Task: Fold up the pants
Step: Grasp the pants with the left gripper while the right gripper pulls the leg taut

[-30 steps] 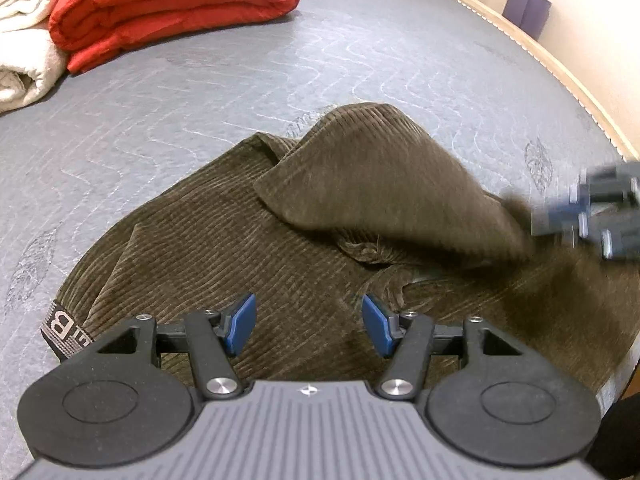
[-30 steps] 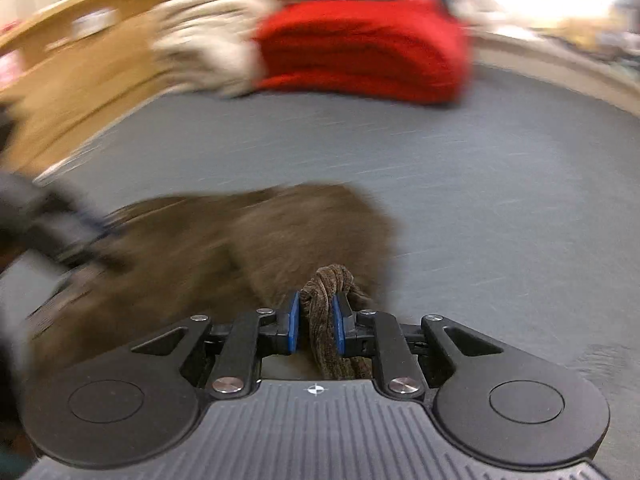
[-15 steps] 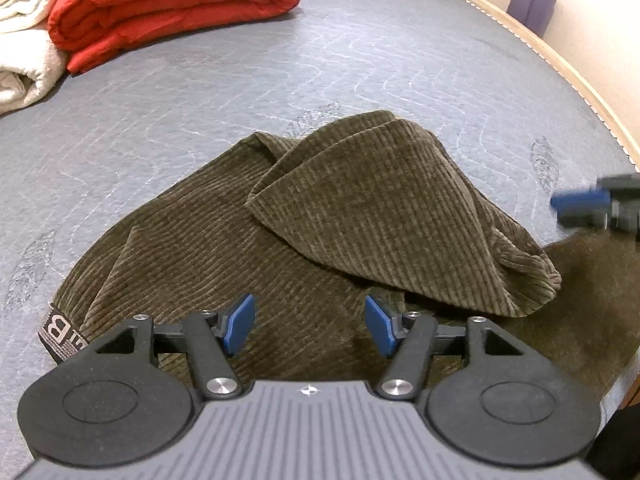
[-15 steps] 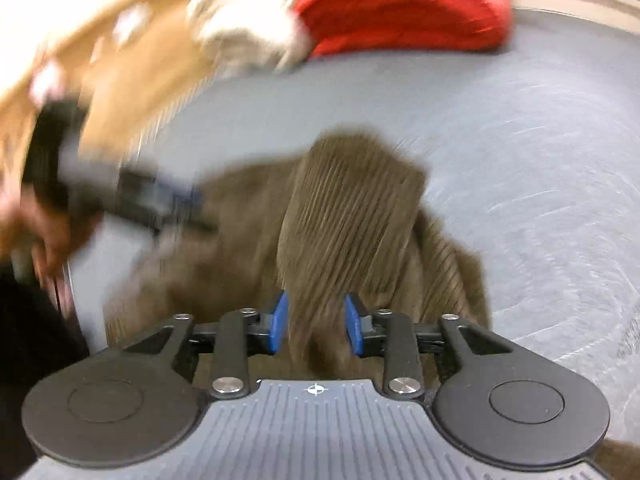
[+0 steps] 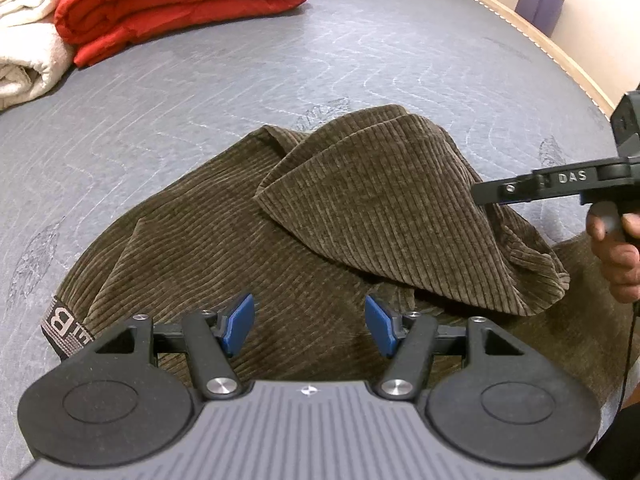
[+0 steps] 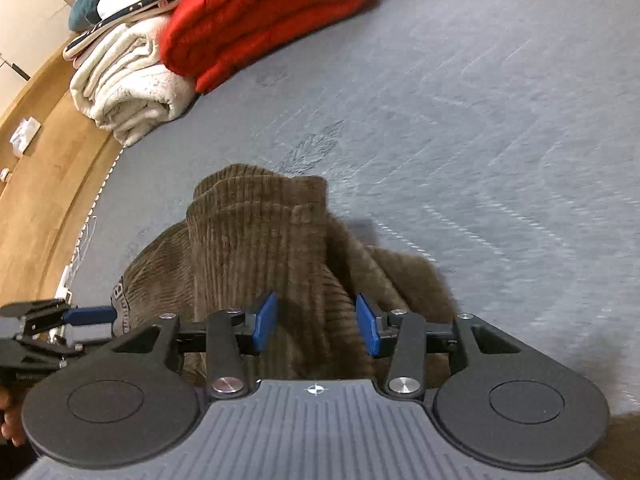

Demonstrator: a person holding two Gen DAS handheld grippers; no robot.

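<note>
Both pairs of blue fingers stand apart, and nothing is pinched by either. On the left gripper (image 5: 310, 330) the fingers (image 5: 239, 324) hang wide apart above the near part of the pants, and no cloth is between them. On the right gripper (image 6: 316, 328) the jaws are opening; its fingers (image 6: 266, 322) stand on both sides of a raised fold of the cloth, but the pads do not press on it.

Under everything lies the grey quilted mattress (image 5: 360, 52), which fills most of both views. On its far left side a folded red blanket (image 5: 180, 4) lies, and a rolled cream blanket (image 5: 28, 48) is touching it on the left. In the right wrist view a wooden floor (image 6: 44, 152) shows beyond the left edge of the mattress.

The brown corduroy pants (image 5: 248, 248) lie on the near part of the mattress, well apart from the blankets. One part is folded back over the rest and makes a loose flap (image 5: 392, 208) on the right side. The waistband label (image 5: 60, 324) with a large letter B lies at the near left edge of the pants.

In the left wrist view a hand (image 5: 618, 256) holds the right gripper's handle at the right edge.
</note>
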